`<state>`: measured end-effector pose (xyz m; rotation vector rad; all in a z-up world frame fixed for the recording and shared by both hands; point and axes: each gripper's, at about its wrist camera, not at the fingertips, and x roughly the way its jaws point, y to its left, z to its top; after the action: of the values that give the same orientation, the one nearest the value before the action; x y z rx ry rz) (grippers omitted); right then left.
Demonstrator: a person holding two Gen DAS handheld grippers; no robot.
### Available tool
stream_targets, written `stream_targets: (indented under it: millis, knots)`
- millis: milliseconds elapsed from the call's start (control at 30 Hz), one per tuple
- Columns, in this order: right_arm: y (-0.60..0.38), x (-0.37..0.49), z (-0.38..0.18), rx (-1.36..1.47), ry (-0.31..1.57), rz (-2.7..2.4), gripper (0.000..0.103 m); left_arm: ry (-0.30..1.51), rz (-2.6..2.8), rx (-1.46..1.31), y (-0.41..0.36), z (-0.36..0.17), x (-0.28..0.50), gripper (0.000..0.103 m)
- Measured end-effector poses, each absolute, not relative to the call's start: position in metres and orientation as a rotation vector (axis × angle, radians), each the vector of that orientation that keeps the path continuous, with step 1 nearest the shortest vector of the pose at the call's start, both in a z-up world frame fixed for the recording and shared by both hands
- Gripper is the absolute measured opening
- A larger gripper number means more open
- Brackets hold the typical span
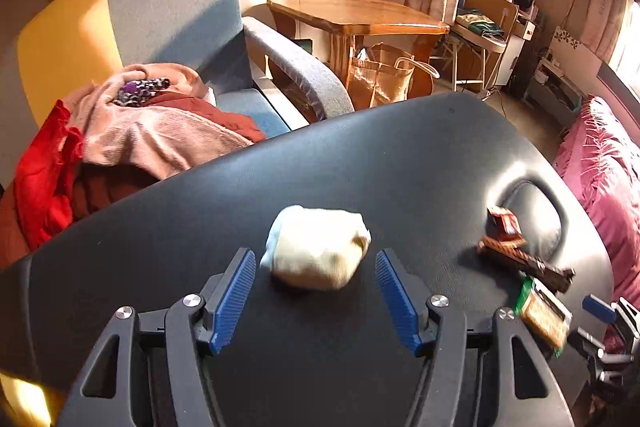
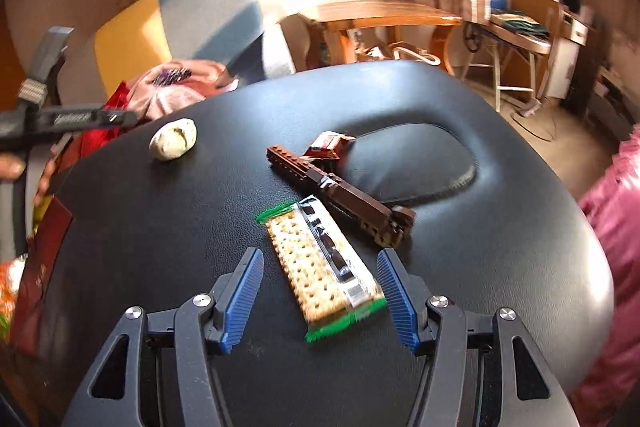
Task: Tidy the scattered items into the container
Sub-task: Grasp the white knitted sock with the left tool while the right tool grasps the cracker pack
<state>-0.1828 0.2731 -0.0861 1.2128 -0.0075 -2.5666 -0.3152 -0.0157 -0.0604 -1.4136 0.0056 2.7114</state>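
**Blue pads wide on both tongs, four items loose on the black top**

Blue-padded and spread wide, the left gripper (image 1: 315, 269) hangs low over the black padded table (image 1: 400, 163) with nothing between its fingers. Just ahead of its tips sits one cream sock ball (image 1: 320, 247), lined up with the gap but not touched.

Over to the right gripper (image 2: 320, 273): jaws apart as well, holding nothing. One cracker packet (image 2: 322, 267) lies flat between the two pads, clear of both, its near green end down in the gap. Its long axis runs diagonally, from far-left to near-right.

Count them up: one sock ball, one cracker packet, one long brown brick toy (image 2: 340, 195), one small red-brown wrapper (image 2: 328, 147). Four in all. The brick toy lies on the same diagonal as the packet, just beyond it, its near end close to the packet's far right corner. The wrapper rests against the toy's far part, at the rim of the oval hollow (image 2: 416, 167) in the table.

Room to move? Bare black surface lies all round the sock ball, which sits well apart from the other three, nearer the table's left edge. A pile of pink and red clothes (image 1: 140, 131) crowds that left edge; pink fabric (image 1: 600, 163) lies past the right edge.
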Motion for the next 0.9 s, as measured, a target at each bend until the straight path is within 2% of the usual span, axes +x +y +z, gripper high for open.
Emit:
stream_targets:
  millis: [200,400,533,633,900]
  knots:
    - [0.264,-0.200,-0.100,1.242,0.167,-2.456,0.061,0.064,2.688,-1.458,-0.007,-0.085,-0.362,0.064]
    - [0.265,-0.207,-0.110,1.257,0.241,-2.424,0.061,0.177,2.596,-1.559,0.007,-0.115,-0.380,0.064]
    - [0.258,-0.207,-0.114,1.255,0.295,-2.387,0.059,0.174,2.585,-1.546,0.009,-0.117,-0.353,0.064]
    - [0.249,-0.204,-0.122,1.283,0.349,-2.339,0.051,0.157,2.558,-1.554,0.009,-0.118,-0.326,0.064]
    - [0.235,-0.177,-0.124,1.280,0.316,-2.297,0.049,0.015,2.537,-1.575,0.007,-0.116,-0.226,0.064]
